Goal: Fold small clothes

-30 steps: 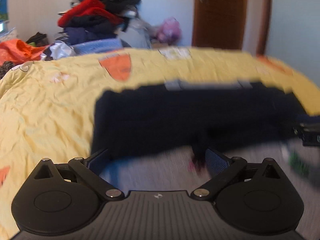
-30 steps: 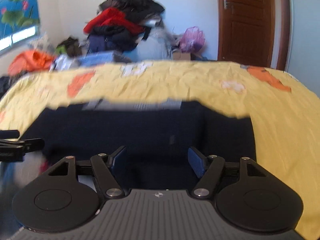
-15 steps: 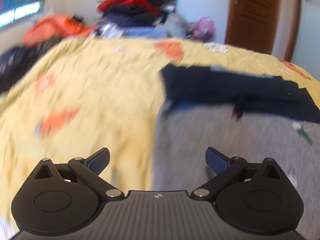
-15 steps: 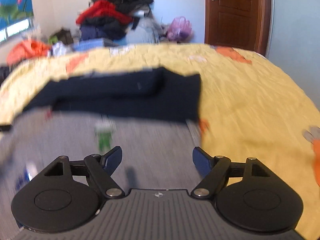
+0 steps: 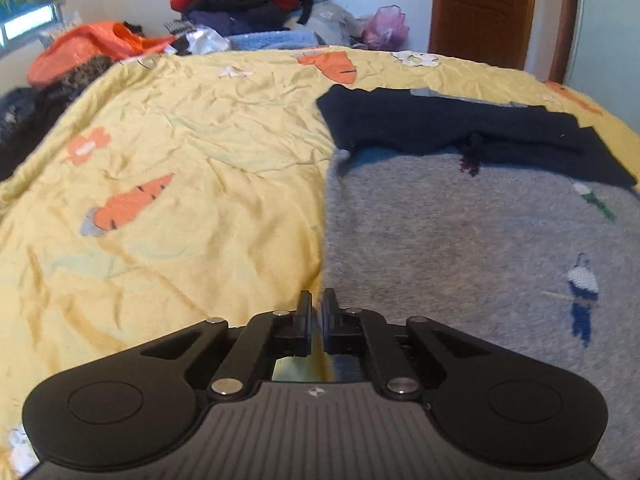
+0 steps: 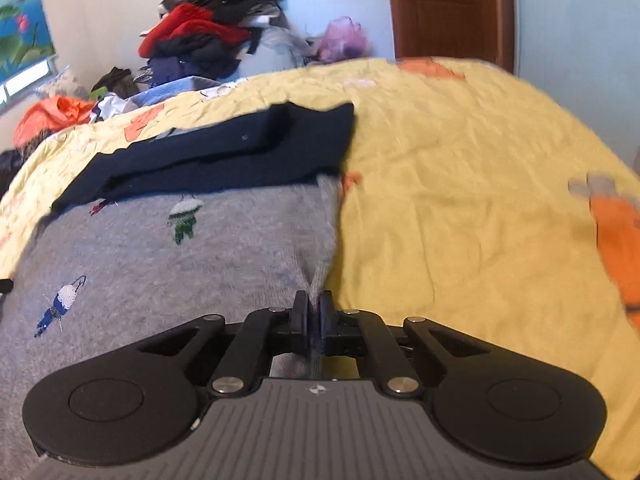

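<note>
A grey knit sweater [image 5: 460, 248] with small embroidered figures lies flat on the yellow bedsheet [image 5: 180, 184]. Its navy sleeves [image 5: 448, 128] are folded across its far part. My left gripper [image 5: 316, 300] is shut on the sweater's near left edge. In the right wrist view the sweater [image 6: 180, 256] fills the left half, with the navy sleeves [image 6: 240, 156] beyond it. My right gripper [image 6: 313, 302] is shut on the sweater's near right edge, where the fabric puckers up between the jaws.
A tall pile of clothes [image 5: 248, 4] stands behind the bed, with an orange garment [image 5: 92, 48] at the far left. A brown door [image 5: 484, 8] is at the back right. The sheet stretches left of the sweater and to its right [image 6: 460, 200].
Both grippers pulled back from the navy sleeves to the sweater's near corners. Both jaws went from open to shut on the grey edge.
</note>
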Tool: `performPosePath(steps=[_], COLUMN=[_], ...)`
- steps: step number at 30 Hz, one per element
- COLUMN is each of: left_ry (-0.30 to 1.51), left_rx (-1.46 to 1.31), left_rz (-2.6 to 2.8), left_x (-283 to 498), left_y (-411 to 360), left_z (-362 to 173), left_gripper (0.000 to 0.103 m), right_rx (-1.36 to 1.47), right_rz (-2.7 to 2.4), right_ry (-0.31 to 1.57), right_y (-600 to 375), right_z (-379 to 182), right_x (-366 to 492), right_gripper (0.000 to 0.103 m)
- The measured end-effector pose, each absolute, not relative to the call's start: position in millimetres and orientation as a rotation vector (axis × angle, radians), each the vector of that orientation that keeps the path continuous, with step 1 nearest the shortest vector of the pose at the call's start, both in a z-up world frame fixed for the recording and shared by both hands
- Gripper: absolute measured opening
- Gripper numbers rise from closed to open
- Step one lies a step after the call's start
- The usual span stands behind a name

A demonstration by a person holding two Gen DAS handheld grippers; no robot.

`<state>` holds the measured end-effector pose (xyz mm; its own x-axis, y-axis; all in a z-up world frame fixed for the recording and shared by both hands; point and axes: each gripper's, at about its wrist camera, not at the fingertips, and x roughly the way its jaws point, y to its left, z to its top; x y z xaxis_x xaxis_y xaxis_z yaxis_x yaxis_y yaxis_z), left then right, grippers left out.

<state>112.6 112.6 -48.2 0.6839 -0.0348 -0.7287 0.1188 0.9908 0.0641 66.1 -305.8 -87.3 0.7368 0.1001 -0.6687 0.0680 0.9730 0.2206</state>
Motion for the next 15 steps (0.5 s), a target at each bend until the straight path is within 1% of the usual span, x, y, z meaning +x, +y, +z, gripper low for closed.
performPosePath(steps=[2, 3, 4, 5, 6, 7, 8, 9, 11, 15], left_ry=[0.826, 0.84, 0.852, 0.857, 0.867, 0.88, 0.895, 0.912, 0.91, 0.932], left_rx=[0.048, -0.005, -0.062, -0.115, -0.162, -0.207, -0.261, -0.325, -0.466, -0.561], left_rz=[-0.091, -0.103, -0.123, -0.144, -0.162, -0.187, -0.224, -0.271, -0.381, -0.445], left_x=[106.4, 100.6, 91.3, 79.3, 67.5, 55.4, 43.2, 33.2, 12.6, -0.6], left_y=[119.3, 125.3, 132.4, 138.5, 143.9, 148.9, 154.3, 160.6, 173.6, 185.3], left_z=[-45.0, -42.1, -39.3, -37.5, -37.1, -38.4, -41.3, -45.4, -55.0, -60.5], left_gripper=[0.005, 0.006, 0.007, 0.009, 0.014, 0.02, 0.037, 0.063, 0.087, 0.086], right_rx=[0.235, 0.254, 0.286, 0.318, 0.341, 0.352, 0.369, 0.4, 0.494, 0.664], right_rz=[0.02, 0.016, 0.014, 0.012, 0.025, 0.045, 0.058, 0.065, 0.103, 0.181], right_ry=[0.735, 0.744, 0.755, 0.748, 0.731, 0.73, 0.743, 0.76, 0.816, 0.843], right_y=[-301.5, -300.8, -301.8, -303.7, -304.6, -305.5, -307.3, -309.8, -315.8, -324.8], right_z=[-87.1, -84.9, -81.4, -77.0, -72.6, -70.1, -69.4, -70.4, -78.2, -81.3], right_x=[62.4, 60.2, 55.9, 48.0, 36.2, 24.5, 13.9, 2.9, -17.1, -48.5], right_gripper=[0.024, 0.049, 0.072, 0.08, 0.082, 0.082, 0.082, 0.082, 0.082, 0.081])
